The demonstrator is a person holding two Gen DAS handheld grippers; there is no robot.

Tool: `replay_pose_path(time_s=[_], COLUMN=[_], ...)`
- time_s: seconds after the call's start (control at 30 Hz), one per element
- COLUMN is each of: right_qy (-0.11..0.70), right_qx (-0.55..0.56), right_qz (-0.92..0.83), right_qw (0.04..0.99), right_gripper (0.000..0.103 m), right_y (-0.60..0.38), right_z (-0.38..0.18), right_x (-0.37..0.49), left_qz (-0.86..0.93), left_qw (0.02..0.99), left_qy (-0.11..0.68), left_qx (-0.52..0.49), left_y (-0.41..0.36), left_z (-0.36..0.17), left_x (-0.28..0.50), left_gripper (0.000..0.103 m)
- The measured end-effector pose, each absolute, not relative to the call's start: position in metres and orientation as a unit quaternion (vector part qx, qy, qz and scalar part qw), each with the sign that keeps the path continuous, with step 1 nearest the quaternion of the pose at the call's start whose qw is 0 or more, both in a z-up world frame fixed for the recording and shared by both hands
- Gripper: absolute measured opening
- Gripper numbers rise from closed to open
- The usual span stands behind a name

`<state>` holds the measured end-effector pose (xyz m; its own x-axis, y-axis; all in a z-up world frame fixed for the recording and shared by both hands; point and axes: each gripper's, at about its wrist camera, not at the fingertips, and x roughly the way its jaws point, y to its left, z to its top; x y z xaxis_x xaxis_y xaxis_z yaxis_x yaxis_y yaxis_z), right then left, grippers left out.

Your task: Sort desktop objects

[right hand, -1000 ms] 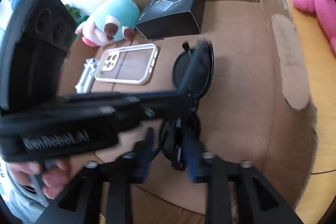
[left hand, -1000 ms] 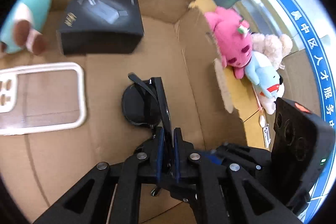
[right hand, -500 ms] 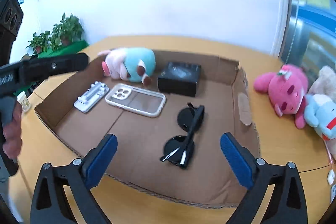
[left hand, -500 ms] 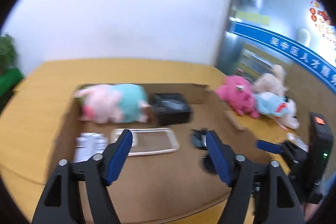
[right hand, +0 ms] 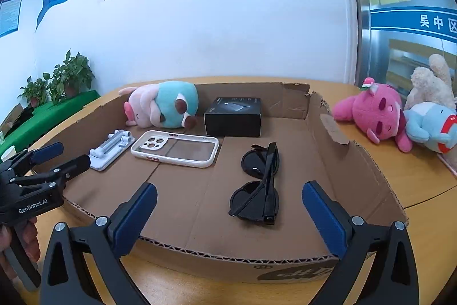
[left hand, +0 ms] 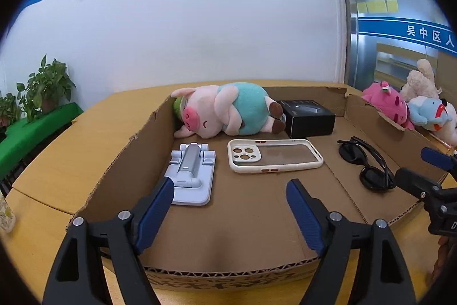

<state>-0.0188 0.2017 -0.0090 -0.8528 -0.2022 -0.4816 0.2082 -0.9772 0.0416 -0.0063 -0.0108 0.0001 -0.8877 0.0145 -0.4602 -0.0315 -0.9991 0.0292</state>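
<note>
Both tools have drawn back from the sunglasses (right hand: 258, 185); left tool (left hand: 230, 195) and right tool (right hand: 228, 197) opening, empty

Five objects were laid in a shallow cardboard tray (right hand: 357, 162). A plush pig (right hand: 162, 107) in teal was lying on its side at the back, just beside a black box (right hand: 234, 116). A folded pale phone stand (right hand: 110, 147) and a clear, white-rimmed phone case (right hand: 175, 147) were set flat side by side. Folded black sunglasses (right hand: 258, 182) were placed apart, nearer the front.
</note>
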Motion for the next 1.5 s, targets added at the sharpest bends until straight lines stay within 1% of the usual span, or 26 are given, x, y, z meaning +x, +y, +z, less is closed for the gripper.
replay_pose_path(time_s=[0.43, 1.5], right_qy=[0.009, 0.009], right_qx=[0.248, 0.247], right_qz=[-0.963, -0.963], right_qw=[0.108, 0.108], right_gripper=[0.103, 0.103], right_y=[0.2012, 0.2009], right_z=[-0.0098, -0.0099], right_x=[-0.02, -0.02], left_qz=[0.97, 0.97], left_qw=[0.007, 0.01], left_qy=[0.016, 0.017], left_qx=[-0.243, -0.243], left_y=[-0.0079, -0.0078], left_z=[-0.0017, -0.0014], left_x=[-0.0059, -0.0061], left_gripper=[0.089, 0.091])
